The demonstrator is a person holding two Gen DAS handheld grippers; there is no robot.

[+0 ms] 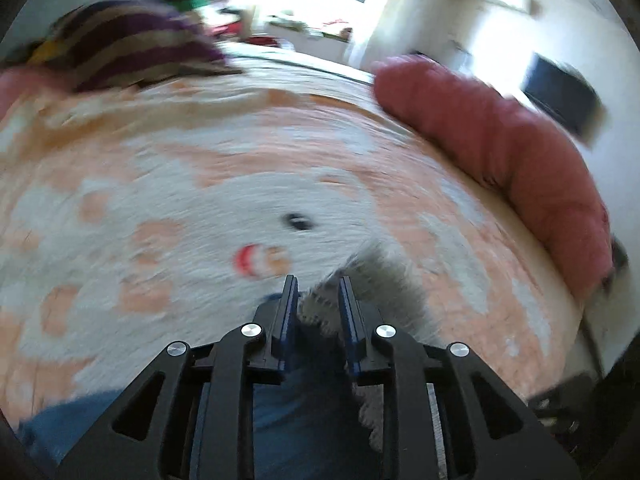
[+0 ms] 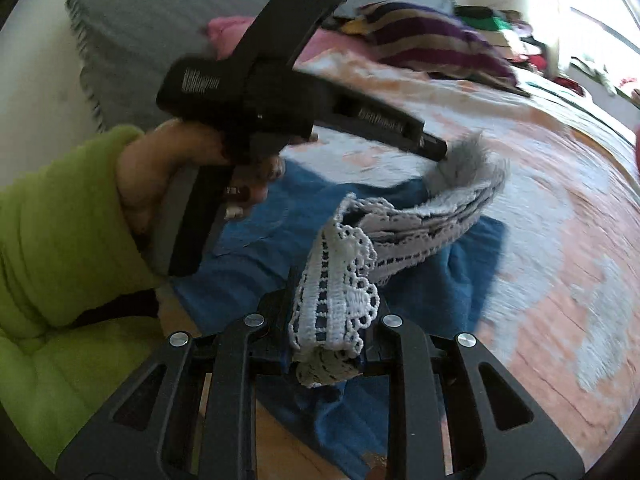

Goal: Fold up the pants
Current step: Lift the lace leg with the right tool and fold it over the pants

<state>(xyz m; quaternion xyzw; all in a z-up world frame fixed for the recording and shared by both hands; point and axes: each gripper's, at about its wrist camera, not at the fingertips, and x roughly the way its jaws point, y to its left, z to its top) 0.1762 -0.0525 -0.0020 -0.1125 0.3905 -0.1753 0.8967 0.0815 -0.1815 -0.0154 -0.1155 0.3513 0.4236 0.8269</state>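
Blue pants point(image 2: 280, 232) with a white lace hem point(image 2: 340, 300) lie on a bed, the hem end lifted off the cover. My right gripper point(image 2: 332, 320) is shut on one corner of the lace hem, which bunches over its fingers. The hem stretches away to my left gripper point(image 2: 438, 148), held by a hand point(image 2: 172, 160) in a green sleeve. In the left wrist view, my left gripper point(image 1: 318, 296) is shut on the blurred lace hem point(image 1: 320, 312), with blue pants cloth point(image 1: 296, 420) hanging below it.
The bed has an orange and white patterned cover point(image 1: 200, 184). A long red bolster point(image 1: 500, 148) lies along its right side. A purple striped cushion point(image 1: 132, 52) sits at the far left, with a grey pillow point(image 2: 160, 20) and a pink one point(image 2: 228, 28) nearby.
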